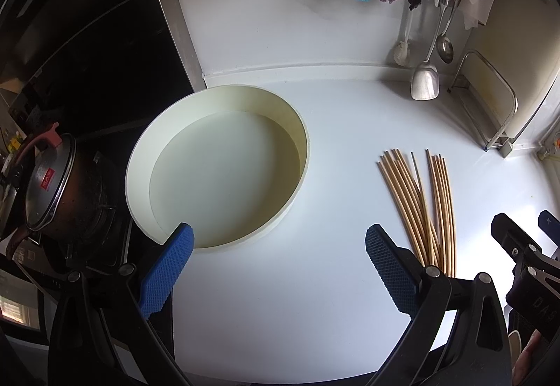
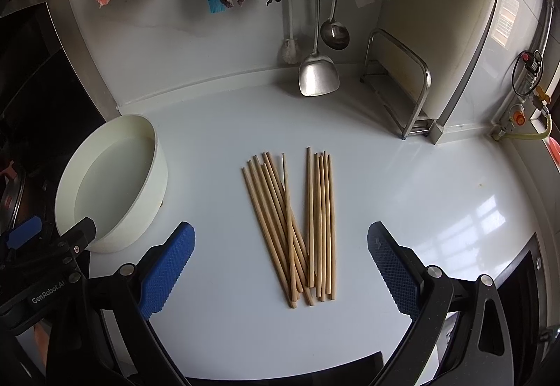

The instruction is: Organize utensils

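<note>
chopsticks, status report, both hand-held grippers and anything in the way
Left hand-held gripper open, empty. Right hand-held gripper open, empty. Chopsticks loose on counter, white bowl beside them empty. Nothing blocking.

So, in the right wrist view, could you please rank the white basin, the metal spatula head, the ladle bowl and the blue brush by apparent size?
1. white basin, nearest, so enlarged
2. metal spatula head
3. ladle bowl
4. blue brush, partly hidden by cloths

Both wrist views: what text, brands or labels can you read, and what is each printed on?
"GenRobot.AI": on the black body of the left gripper, seen in the right wrist view.
"DAS": partly legible, on the black body of the right gripper, seen in the left wrist view.
Red label on the pot lid: too small to read.
</note>
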